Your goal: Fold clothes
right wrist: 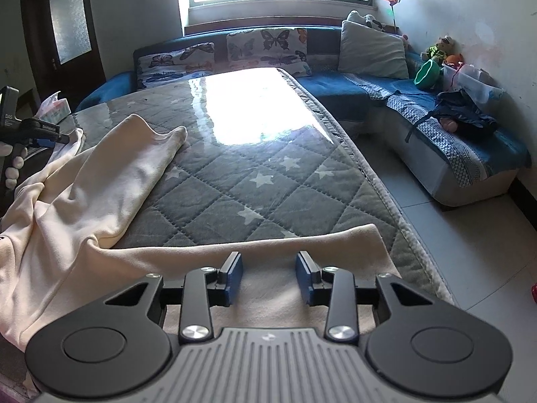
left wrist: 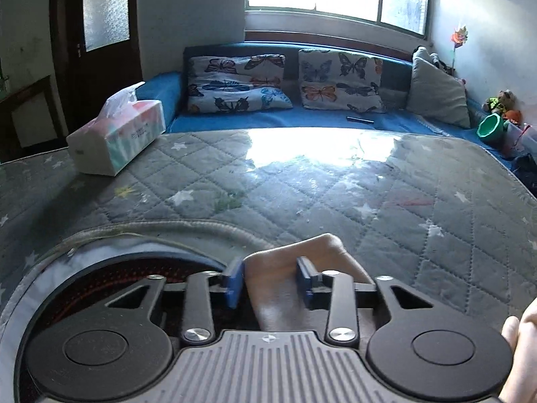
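A cream cloth (right wrist: pixel 100 181) lies crumpled across the near left of a grey star-quilted table top (right wrist: pixel 255 174), with one flat edge running along the front. In the left wrist view a bunched corner of the cream cloth (left wrist: pixel 322 252) sits between the blue pads (left wrist: pixel 235 280) of my left gripper (left wrist: pixel 270 282), which is shut on it at the table's rounded edge. The right wrist view shows that left gripper (right wrist: pixel 50 139) at the far left, with the cloth drawn up to it. My right gripper (right wrist: pixel 268 277) hovers open over the flat front edge, the cloth lying beneath its pads.
A tissue box (left wrist: pixel 117 137) stands on the table's far left. Beyond is a blue sofa (right wrist: pixel 436 127) with butterfly cushions (left wrist: pixel 241 84), a green bowl (right wrist: pixel 428 72), plastic bins and dark clothing. A tiled floor (right wrist: pixel 486 268) lies to the right, a dark door (left wrist: pixel 97 27) at the back left.
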Demonstrator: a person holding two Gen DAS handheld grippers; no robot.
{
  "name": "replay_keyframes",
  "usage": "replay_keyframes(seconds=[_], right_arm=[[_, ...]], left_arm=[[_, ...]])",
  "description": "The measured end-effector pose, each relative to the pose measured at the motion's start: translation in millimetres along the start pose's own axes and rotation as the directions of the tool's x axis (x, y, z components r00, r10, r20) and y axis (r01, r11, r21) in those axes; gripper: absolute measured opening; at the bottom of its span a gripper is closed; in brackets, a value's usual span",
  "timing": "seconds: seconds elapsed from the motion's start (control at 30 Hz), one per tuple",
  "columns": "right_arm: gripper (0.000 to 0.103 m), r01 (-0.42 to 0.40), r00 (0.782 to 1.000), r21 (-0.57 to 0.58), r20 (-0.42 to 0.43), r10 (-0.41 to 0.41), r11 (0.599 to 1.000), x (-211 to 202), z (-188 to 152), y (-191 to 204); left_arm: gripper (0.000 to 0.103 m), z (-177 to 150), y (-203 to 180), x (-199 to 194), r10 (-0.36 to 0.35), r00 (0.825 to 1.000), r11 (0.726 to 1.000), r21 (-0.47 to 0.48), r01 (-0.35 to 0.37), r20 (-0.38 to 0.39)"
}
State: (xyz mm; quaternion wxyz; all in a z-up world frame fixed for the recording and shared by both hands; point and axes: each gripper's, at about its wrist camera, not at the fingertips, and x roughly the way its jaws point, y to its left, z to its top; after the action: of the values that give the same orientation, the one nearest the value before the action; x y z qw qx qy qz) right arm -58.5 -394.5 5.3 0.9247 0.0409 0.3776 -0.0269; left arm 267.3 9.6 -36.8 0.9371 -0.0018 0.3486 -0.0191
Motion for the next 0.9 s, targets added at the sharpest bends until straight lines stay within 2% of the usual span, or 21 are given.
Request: replay_keyframes(seconds=[0.03, 0.13, 0.5, 0.67, 0.9], right_arm=[[0.037, 0.001, 1.000, -0.001, 0.001, -0.001, 1.000, 0.3, 0.1, 0.0], [0.040, 0.005, 1.000, -0.003, 0.005, -0.005, 1.000, 1.3, 0.6, 0.5], [0.046, 0.003, 1.000, -0.035, 0.022, -0.002, 0.999, 3.3, 0.7, -2.1], [0.048, 0.005, 1.000, -0.064, 0.028, -0.004, 0.998, 5.1, 0.9, -3.0], [0.053, 0.021, 0.999, -0.085, 0.034, -0.018, 0.996, 9.6, 4.5, -7.9]], left_arm=[[0.019, -0.5, -1.6, -0.9, 0.003, 1.000, 1.000, 0.012, -0.004, 0.008], [0.010, -3.1, -0.9, -5.4, 0.022, 1.000, 1.000, 0.020, -0.022, 0.016], [0.009, -31.6, 59.8, -57.7, 0.143, 0.989, 0.984, -0.108, -0.140, 0.021], [0.009, -51.5, 93.5, -89.6, 0.219, 0.975, 0.964, -0.161, -0.212, 0.026], [0.008, -85.6, 137.0, -143.1, 0.320, 0.947, 0.924, -0.232, -0.305, 0.031]])
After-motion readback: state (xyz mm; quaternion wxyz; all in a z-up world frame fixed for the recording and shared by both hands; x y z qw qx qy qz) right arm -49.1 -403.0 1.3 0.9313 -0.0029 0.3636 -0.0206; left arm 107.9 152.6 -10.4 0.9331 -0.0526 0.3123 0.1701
